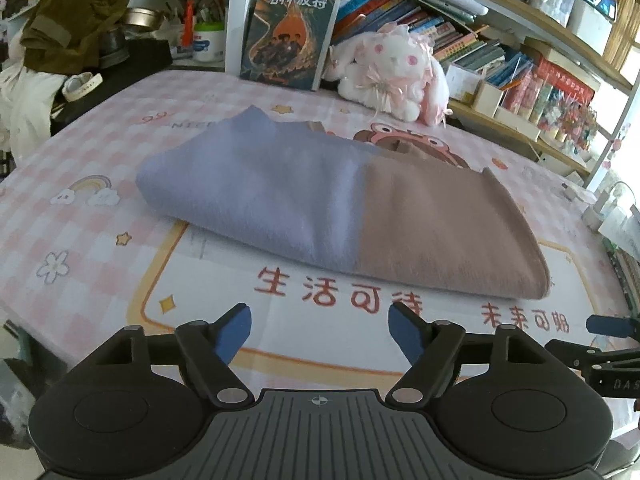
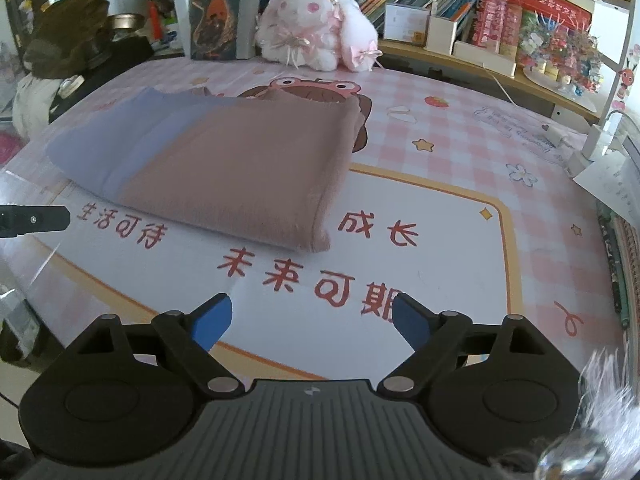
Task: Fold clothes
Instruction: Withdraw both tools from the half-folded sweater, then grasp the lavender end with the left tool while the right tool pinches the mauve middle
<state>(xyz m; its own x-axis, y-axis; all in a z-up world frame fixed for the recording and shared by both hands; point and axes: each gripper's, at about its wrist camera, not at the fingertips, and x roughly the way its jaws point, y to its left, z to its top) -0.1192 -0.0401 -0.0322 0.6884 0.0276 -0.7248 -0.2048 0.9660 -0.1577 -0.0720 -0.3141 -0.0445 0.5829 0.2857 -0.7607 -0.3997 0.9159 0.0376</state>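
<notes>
A folded garment (image 1: 340, 208), lavender on its left half and dusty brown on its right, lies flat on the pink checked table mat (image 1: 100, 264). The right wrist view shows the same folded garment (image 2: 224, 164) from its brown end. My left gripper (image 1: 320, 332) hovers just in front of its near edge, open, with nothing between the blue pads. My right gripper (image 2: 312, 320) is open too, over the white printed panel in front of the garment's right corner, empty. A black finger of the other tool pokes in at each view's edge.
A plush rabbit (image 1: 396, 72) and an upright book (image 1: 288, 32) stand at the back of the mat. Shelves of books (image 2: 460, 8) run behind and to the right. An olive garment (image 1: 68, 24) is piled at the far left. A charger and papers (image 2: 600, 160) lie at the right edge.
</notes>
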